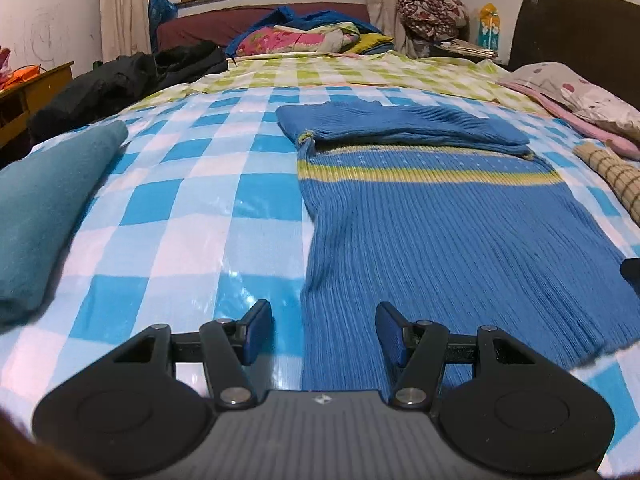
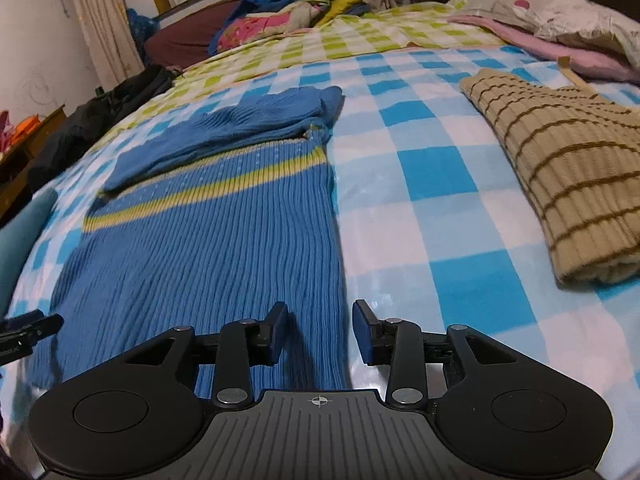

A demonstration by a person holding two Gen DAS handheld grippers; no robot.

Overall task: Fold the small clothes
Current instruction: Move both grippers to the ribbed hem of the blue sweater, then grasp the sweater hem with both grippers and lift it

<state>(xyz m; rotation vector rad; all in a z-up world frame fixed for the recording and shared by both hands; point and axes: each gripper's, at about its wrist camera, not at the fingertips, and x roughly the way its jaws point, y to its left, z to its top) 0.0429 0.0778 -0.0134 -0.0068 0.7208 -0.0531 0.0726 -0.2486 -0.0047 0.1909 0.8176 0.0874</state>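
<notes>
Currently your left gripper (image 1: 323, 330) and right gripper (image 2: 320, 330) both hang released, grasping nothing, above the blue sweater's (image 1: 440, 232) near hem on the checked sheet (image 1: 192, 200).

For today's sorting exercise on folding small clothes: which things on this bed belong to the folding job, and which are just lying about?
Part of the job:
- blue ribbed sweater, sleeves folded across
- left gripper, open
- right gripper, open
- folded teal garment
- folded tan striped garment

Lying about:
- black jacket
- pillow
- heap of bedding
</notes>
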